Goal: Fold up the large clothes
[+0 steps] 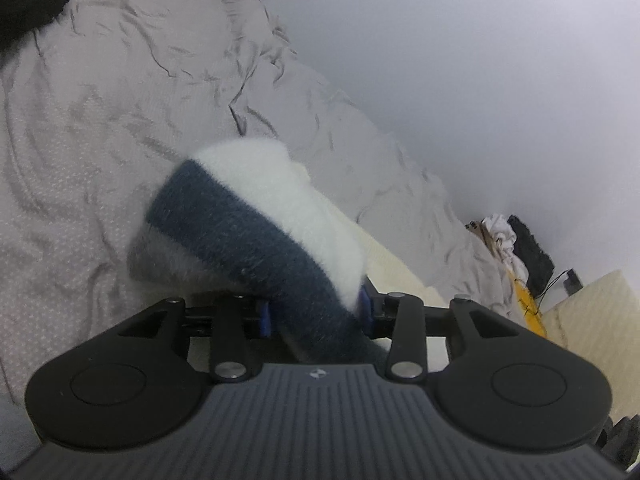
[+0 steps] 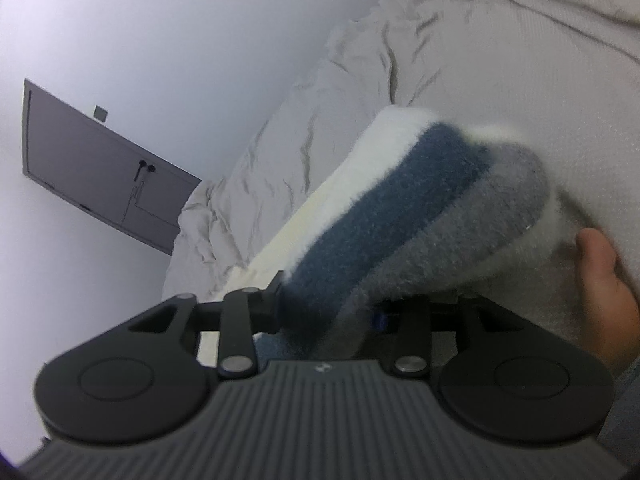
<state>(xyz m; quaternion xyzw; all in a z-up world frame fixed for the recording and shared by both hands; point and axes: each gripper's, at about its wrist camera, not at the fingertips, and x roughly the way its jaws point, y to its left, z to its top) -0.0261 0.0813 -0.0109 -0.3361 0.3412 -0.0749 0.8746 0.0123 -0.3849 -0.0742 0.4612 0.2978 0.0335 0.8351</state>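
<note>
A fuzzy striped garment [image 1: 256, 236], banded in white, dark blue and grey, is pinched by both grippers and is held up above the bed [image 1: 100, 128]. In the left wrist view, the left gripper [image 1: 316, 314] is angled downward toward the crumpled pale bedding, and a bunched fold of the garment is clamped between its blue-padded fingers [image 1: 264, 318]; the fabric bulges forward and upward from the jaws and hides most of the right-hand pad. In the right wrist view, the right gripper [image 2: 328, 312] is likewise tilted down toward the bed, and a thick fold of the same garment is gripped between its jaws, the blue and grey bands running away from the fingers toward the upper right. A person's bare foot [image 2: 604, 280] is seen at the right edge of that view, just beside the grey band. A grey door [image 2: 100, 168] is visible on the white wall at the left. A small heap of items [image 1: 516, 256] lies at the far end of the bed in the left view.
</note>
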